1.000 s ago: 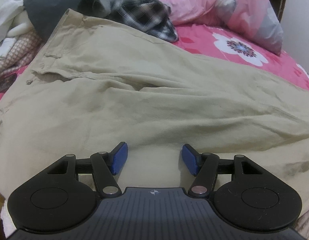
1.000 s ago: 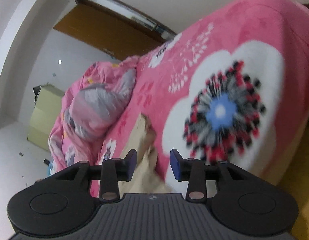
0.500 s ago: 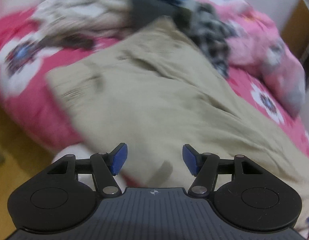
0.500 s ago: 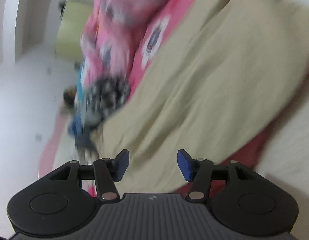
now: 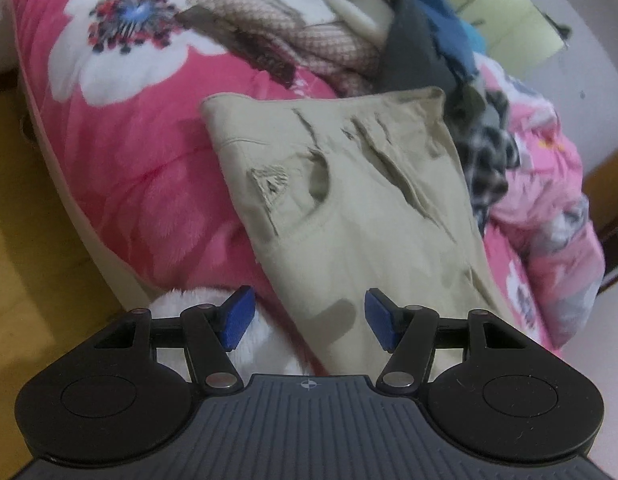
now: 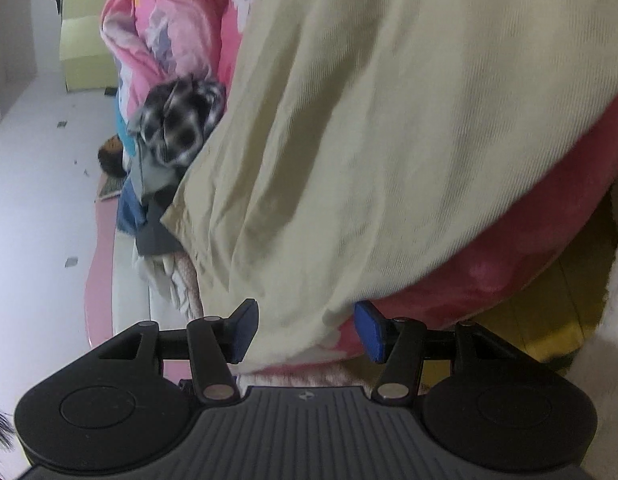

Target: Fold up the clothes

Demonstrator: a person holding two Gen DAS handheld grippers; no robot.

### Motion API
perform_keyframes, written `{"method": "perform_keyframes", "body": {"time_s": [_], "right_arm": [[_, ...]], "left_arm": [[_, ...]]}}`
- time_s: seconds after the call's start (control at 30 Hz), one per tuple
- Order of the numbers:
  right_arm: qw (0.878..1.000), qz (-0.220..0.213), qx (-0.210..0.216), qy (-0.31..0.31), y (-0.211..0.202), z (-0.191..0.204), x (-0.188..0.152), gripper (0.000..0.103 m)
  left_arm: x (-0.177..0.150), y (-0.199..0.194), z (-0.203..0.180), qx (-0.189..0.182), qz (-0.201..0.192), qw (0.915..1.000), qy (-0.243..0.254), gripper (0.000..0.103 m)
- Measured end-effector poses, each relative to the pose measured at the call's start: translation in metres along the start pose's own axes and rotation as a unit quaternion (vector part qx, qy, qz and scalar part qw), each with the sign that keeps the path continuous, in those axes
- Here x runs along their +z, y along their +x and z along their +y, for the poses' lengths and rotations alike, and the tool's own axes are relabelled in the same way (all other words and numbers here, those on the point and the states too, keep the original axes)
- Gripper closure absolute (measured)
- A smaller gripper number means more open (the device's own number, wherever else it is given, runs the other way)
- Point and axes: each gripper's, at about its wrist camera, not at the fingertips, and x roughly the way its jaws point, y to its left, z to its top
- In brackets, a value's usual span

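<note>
Beige trousers (image 5: 349, 200) lie spread on a pink flowered blanket (image 5: 141, 168), waistband end toward the bed's near edge. My left gripper (image 5: 307, 318) hovers open above the trousers' near edge, with nothing between its blue pads. In the right wrist view the same trousers (image 6: 389, 140) fill most of the frame, tilted sideways. My right gripper (image 6: 305, 330) is open, and a hem corner of the beige cloth hangs between its fingers without being pinched.
A heap of other clothes (image 5: 349, 32) lies beyond the trousers, with a black-and-white checked garment (image 5: 489, 152) and a pink quilt (image 5: 549, 200) to the right. Yellow wooden floor (image 5: 25, 240) shows past the bed's edge. A pale green cabinet (image 6: 83, 40) stands by the wall.
Both grippers swung fast. The left one pulled back from over the trousers to the bed's edge. The right one turned from the bare blanket to the trousers' edge and widened slightly.
</note>
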Motion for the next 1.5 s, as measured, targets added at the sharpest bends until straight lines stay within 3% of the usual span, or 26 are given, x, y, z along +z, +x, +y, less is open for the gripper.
{"method": "perform_keyframes", "body": {"time_s": [0.13, 0.33, 0.53, 0.67, 0.73, 0.87, 0.93, 1.0, 1.17, 1.4, 1.5], "right_arm": [[1.0, -0.004, -0.013, 0.008, 0.007, 0.001, -0.001, 0.046], [1.0, -0.026, -0.003, 0.002, 0.004, 0.002, -0.005, 0.047], [0.997, -0.061, 0.037, -0.013, -0.005, 0.005, -0.009, 0.057], [0.996, -0.078, 0.034, 0.015, -0.006, -0.01, -0.012, 0.061], [0.995, -0.087, 0.032, 0.03, -0.008, -0.018, -0.013, 0.068], [0.992, -0.112, 0.045, 0.04, -0.013, -0.025, -0.013, 0.074], [0.99, -0.128, 0.056, 0.031, -0.016, -0.024, -0.012, 0.086], [0.988, -0.139, 0.065, 0.027, -0.018, -0.024, -0.01, 0.089], [0.986, -0.137, 0.079, 0.053, -0.017, -0.036, -0.008, 0.088], [0.983, -0.118, 0.093, 0.107, -0.012, -0.057, -0.01, 0.08], [0.982, -0.132, 0.097, 0.098, -0.012, -0.053, -0.008, 0.076]], "left_arm": [[0.008, 0.009, 0.015, -0.055, 0.024, 0.9958, -0.069, 0.046], [0.01, 0.002, 0.013, -0.098, 0.011, 0.9917, -0.082, 0.055], [0.009, 0.004, 0.021, -0.205, -0.011, 0.9697, -0.132, 0.06], [0.007, 0.025, 0.02, -0.19, 0.029, 0.9722, -0.133, 0.066], [0.004, 0.033, 0.014, -0.18, 0.045, 0.9749, -0.123, 0.07], [0.003, 0.03, -0.001, -0.171, 0.028, 0.9801, -0.096, 0.088], [0.005, 0.025, -0.008, -0.17, 0.013, 0.9818, -0.084, 0.09], [0.006, 0.02, -0.015, -0.166, -0.002, 0.9841, -0.063, 0.092], [0.009, 0.014, -0.023, -0.166, -0.017, 0.9846, -0.052, 0.093], [0.013, 0.009, -0.022, -0.174, -0.029, 0.9823, -0.062, 0.094], [0.016, 0.01, -0.024, -0.175, -0.031, 0.9821, -0.063, 0.094]]}}
